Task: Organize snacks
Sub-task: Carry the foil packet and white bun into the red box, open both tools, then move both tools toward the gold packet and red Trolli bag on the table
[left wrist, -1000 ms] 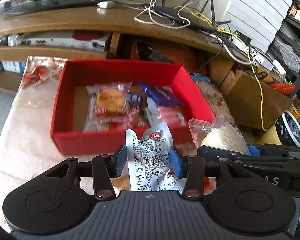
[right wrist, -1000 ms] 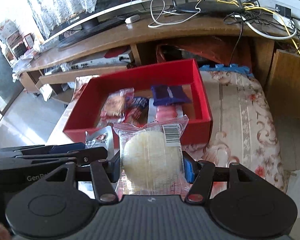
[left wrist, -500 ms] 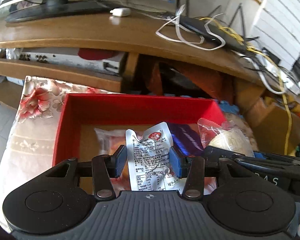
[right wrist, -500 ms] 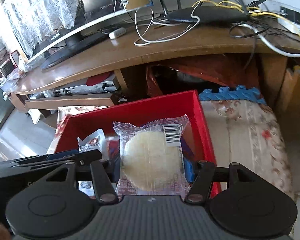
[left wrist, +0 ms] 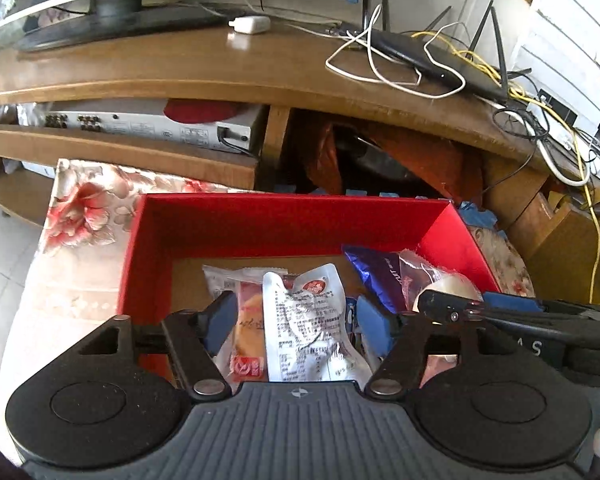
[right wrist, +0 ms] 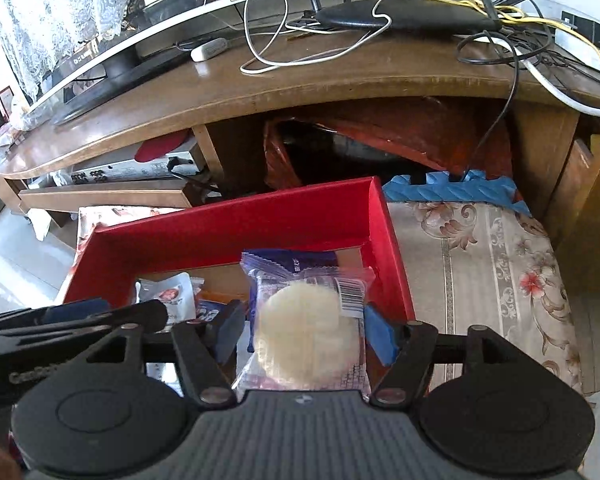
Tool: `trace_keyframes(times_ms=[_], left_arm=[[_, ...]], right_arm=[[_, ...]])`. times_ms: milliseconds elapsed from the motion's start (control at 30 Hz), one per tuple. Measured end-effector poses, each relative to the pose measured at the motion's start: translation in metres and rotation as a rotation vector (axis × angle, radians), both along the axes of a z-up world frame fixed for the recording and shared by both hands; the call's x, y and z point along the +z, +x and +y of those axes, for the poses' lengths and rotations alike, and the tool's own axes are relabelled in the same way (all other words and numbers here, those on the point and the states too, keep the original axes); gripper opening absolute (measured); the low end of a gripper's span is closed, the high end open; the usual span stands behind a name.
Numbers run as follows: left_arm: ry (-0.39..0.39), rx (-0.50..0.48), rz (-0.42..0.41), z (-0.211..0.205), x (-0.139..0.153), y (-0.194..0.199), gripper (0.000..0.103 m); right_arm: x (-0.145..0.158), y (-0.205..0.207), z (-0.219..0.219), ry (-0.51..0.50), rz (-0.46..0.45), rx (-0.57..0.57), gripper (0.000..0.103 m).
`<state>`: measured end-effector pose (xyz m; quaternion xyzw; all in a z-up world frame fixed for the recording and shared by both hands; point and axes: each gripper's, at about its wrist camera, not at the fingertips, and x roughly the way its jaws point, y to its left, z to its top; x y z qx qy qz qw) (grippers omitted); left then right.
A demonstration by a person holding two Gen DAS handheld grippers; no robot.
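Right now you are holding both tongs over the red box [left wrist: 284, 220], side by side. Your left tongs [left wrist: 296, 322] are standing spread, their blue pads clear of the silver pouch [left wrist: 306, 320] between them; the pouch, crinkled foil with small black print and a red round logo near its top, is lying on the other packets inside the box. Under it a clear wrapper with an orange cake [left wrist: 248, 320] is showing, and a purple wrapper [left wrist: 376, 276] is leaning toward the box's right wall.

Your right tongs [right wrist: 304, 330] are also standing spread, with gaps showing on both sides of the clear-wrapped round pale cake [right wrist: 308, 328]. That packet is looking blurred, its barcode at the upper right, and it is sitting over the right end of the box, partly over the purple wrapper [right wrist: 296, 260]; whether it is resting there, you cannot tell.

The box is sitting on a flowered cloth [right wrist: 488, 264] covering the tabletop. Bare cardboard floor is showing at the box's far-left corner. The red right wall is running just beside your right tongs, and open cloth is lying beyond it.
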<state>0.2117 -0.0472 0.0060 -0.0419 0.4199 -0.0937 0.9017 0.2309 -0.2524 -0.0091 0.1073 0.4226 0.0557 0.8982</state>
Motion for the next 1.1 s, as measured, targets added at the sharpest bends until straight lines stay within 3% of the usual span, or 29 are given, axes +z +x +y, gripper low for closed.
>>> trace_keyframes(times_ms=[200,300,467,733,1100], left_arm=[[-0.011,0.031,-0.009,0.021,0.009,-0.028,0.078],[-0.035,0.023,-0.007,0.028,0.013,-0.049,0.078],[0.001,-0.023,-0.023,0.025,0.016,-0.083,0.08],[-0.009,-0.168,-0.025,0.013,0.016,-0.111,0.084],[0.088,-0.341,0.046,-0.001,-0.017,-0.118,0.085]], right_arm=[[0.013,-0.018,0.007,-0.071,-0.046,0.03,0.067],[0.017,-0.031,0.006,-0.06,-0.044,0.028,0.067],[0.028,-0.059,0.005,-0.048,-0.061,0.032,0.067],[0.034,-0.11,0.002,-0.02,-0.064,0.032,0.068],[0.021,-0.129,-0.015,0.025,-0.011,0.037,0.068]])
